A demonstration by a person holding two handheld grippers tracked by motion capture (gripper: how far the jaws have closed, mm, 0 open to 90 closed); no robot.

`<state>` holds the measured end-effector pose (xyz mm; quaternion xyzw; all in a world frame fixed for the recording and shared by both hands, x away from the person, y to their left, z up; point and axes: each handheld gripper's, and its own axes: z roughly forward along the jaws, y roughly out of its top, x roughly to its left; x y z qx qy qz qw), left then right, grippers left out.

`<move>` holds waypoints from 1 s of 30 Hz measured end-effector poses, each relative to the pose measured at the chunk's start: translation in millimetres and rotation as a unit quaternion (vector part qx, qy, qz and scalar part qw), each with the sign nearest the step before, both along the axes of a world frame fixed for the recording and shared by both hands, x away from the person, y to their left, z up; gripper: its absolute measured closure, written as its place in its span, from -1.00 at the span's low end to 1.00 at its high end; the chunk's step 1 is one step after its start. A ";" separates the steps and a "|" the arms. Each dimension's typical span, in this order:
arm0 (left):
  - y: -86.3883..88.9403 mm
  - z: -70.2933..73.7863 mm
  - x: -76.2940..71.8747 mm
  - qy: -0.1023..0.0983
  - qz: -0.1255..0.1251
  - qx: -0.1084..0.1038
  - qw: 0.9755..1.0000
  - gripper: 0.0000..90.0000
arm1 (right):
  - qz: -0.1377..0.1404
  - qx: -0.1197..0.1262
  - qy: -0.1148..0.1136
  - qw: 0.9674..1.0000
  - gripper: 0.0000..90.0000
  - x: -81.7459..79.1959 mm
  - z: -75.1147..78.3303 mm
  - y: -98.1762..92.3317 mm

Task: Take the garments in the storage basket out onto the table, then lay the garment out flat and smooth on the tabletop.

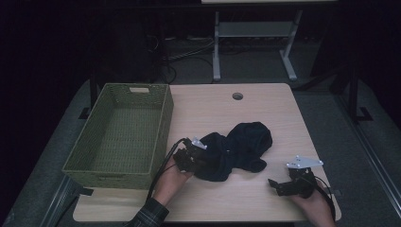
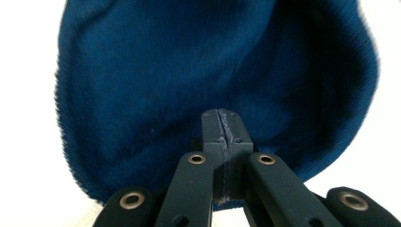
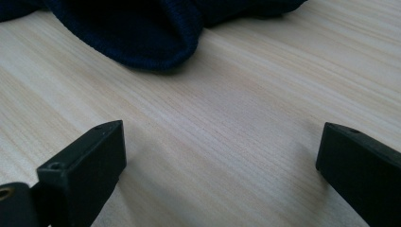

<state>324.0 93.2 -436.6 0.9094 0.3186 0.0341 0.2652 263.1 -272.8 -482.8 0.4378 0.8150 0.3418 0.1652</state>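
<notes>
A dark blue knit garment (image 1: 241, 146) lies crumpled on the middle of the pale wooden table (image 1: 279, 118). My left gripper (image 1: 197, 160) is at the garment's left edge, held by a hand in a plaid sleeve. In the left gripper view its jaws stand pressed together (image 2: 223, 130) with a thin fold of the blue knit (image 2: 165, 71) pinched in the seam between them. My right gripper (image 1: 279, 186) rests low near the table's front right, open, with bare wood between its fingers (image 3: 222, 146). The garment's ribbed edge (image 3: 142, 42) lies just ahead of it, untouched.
An empty green woven basket (image 1: 163, 123) stands on the table's left side, close to the left hand. A round cable hole (image 1: 237, 96) sits near the far edge. Behind the table are cables and a white desk frame (image 1: 216, 52) on the floor.
</notes>
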 end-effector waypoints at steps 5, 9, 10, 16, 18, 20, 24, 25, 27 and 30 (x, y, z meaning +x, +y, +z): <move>1.1 -11.7 0.2 0.010 0.001 -0.002 1.000 1.00 | 0.000 0.000 0.000 1.000 -0.95 -0.1 0.0 0.0; 4.5 -13.2 1.1 0.012 0.000 -0.014 1.000 1.00 | 0.002 0.003 0.002 1.000 -0.71 -1.0 4.5 -1.3; 5.0 -13.8 1.2 0.013 0.002 -0.019 1.000 1.00 | 0.003 0.011 0.000 1.000 -0.70 -0.9 6.9 -1.7; 5.3 -14.1 -0.8 0.005 0.000 -0.017 1.000 1.00 | 0.016 0.040 -0.009 0.999 -0.30 4.8 18.8 1.7; 5.2 -14.0 -0.8 0.005 -0.001 -0.016 1.000 1.00 | 0.024 0.046 -0.012 0.999 -0.16 8.1 21.5 4.0; 6.4 -14.3 0.0 0.008 -0.001 -0.020 1.000 1.00 | 0.028 0.051 -0.009 0.998 -0.04 12.2 22.7 7.5; 8.3 -15.1 1.2 0.013 -0.002 -0.028 1.000 1.00 | 0.045 0.052 0.004 0.998 0.18 22.2 21.0 18.3; 8.1 -15.2 1.3 0.013 -0.001 -0.028 1.000 1.00 | 0.048 0.051 0.007 0.998 0.21 24.4 20.1 21.1; 7.0 -15.3 1.0 0.013 0.002 -0.030 0.999 1.00 | 0.050 0.042 0.013 0.998 0.38 27.8 18.9 26.3; 6.8 -14.6 0.7 0.010 -0.002 -0.023 1.000 1.00 | 0.046 0.034 0.015 0.998 0.70 31.3 18.6 29.8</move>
